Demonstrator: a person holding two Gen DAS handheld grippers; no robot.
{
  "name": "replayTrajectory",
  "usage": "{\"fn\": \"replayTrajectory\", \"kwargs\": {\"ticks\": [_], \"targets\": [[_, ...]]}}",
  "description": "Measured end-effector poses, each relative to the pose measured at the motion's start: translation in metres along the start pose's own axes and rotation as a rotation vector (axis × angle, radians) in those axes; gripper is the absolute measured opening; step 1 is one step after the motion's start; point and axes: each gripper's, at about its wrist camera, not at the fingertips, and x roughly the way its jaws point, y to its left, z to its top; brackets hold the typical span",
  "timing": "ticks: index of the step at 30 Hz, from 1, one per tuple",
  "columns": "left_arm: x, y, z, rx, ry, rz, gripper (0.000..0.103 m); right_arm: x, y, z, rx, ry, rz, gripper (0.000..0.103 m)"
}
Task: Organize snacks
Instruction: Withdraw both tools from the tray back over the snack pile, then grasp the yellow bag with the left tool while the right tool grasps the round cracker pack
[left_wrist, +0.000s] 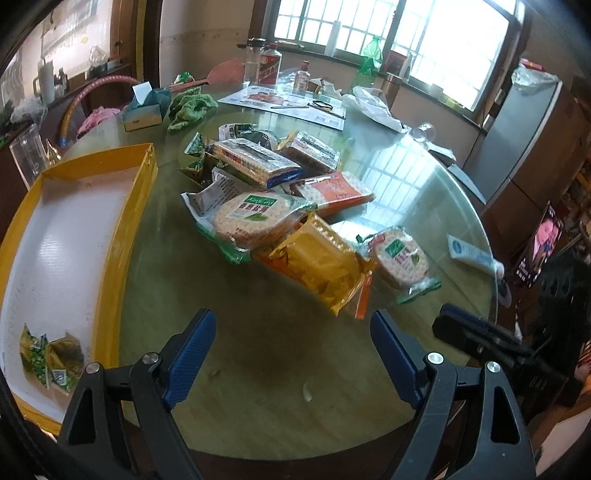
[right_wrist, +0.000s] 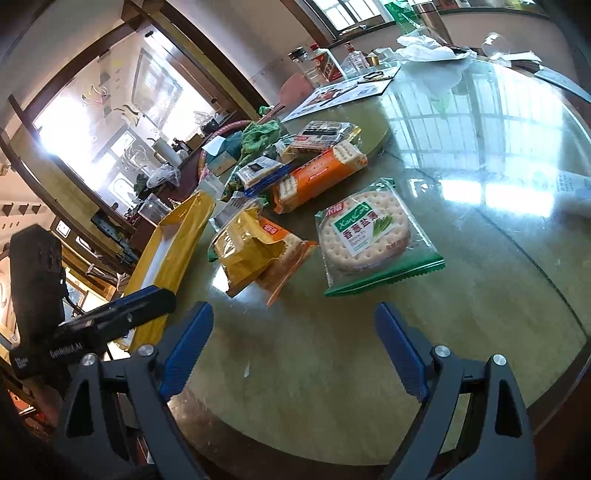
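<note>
Two blue-padded grippers fill the bottom of their views, each with its jaws spread wide and nothing between them: the left gripper hovers over bare glass near the table edge, and the right gripper does the same in its own view, with the left tool showing as a black and blue shape at its lower left. Both sit above the round glass-topped table. At the left edge of the left wrist view lies the shallow yellow cardboard tray with a white floor, and in its near corner, lower left of the frame, rest a few small green and yellow sachets. Just beyond the left gripper, in the middle of the frame, lies a crumpled golden-yellow foil snack bag, resting on an orange packet. To its right sits a round cracker pack in clear and green wrap, which lies apart from the heap in the centre of the right wrist view. Behind the bag, a second round cracker pack touches a long orange cracker packet, then a blue and white biscuit packet. Farther back, upper left, stand a teal tissue box and a green cloth, with bottles near the window.
</note>
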Motion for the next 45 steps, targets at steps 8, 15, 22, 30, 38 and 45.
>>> {"fn": "replayTrajectory", "kwargs": {"ticks": [8, 15, 22, 30, 38, 45], "targets": [[0.032, -0.002, 0.027, -0.144, 0.076, -0.036, 0.084, 0.001, -0.002, 0.000, 0.002, 0.002, -0.012, 0.090], [0.070, -0.008, 0.037, -0.249, 0.112, 0.062, 0.085, 0.002, -0.005, -0.002, 0.003, 0.005, -0.029, 0.090], [0.085, -0.010, 0.033, -0.224, 0.121, 0.069, 0.084, 0.002, -0.005, -0.003, -0.007, 0.004, -0.043, 0.090], [0.070, -0.010, 0.033, -0.146, 0.099, 0.019, 0.048, -0.001, 0.000, -0.001, -0.007, -0.003, -0.053, 0.090], [0.043, 0.005, 0.017, -0.100, 0.066, -0.024, 0.046, 0.002, 0.009, 0.006, -0.038, -0.003, -0.073, 0.090], [0.016, 0.035, -0.004, -0.131, 0.059, -0.109, 0.046, 0.021, 0.014, 0.012, -0.060, 0.044, -0.109, 0.090]]}}
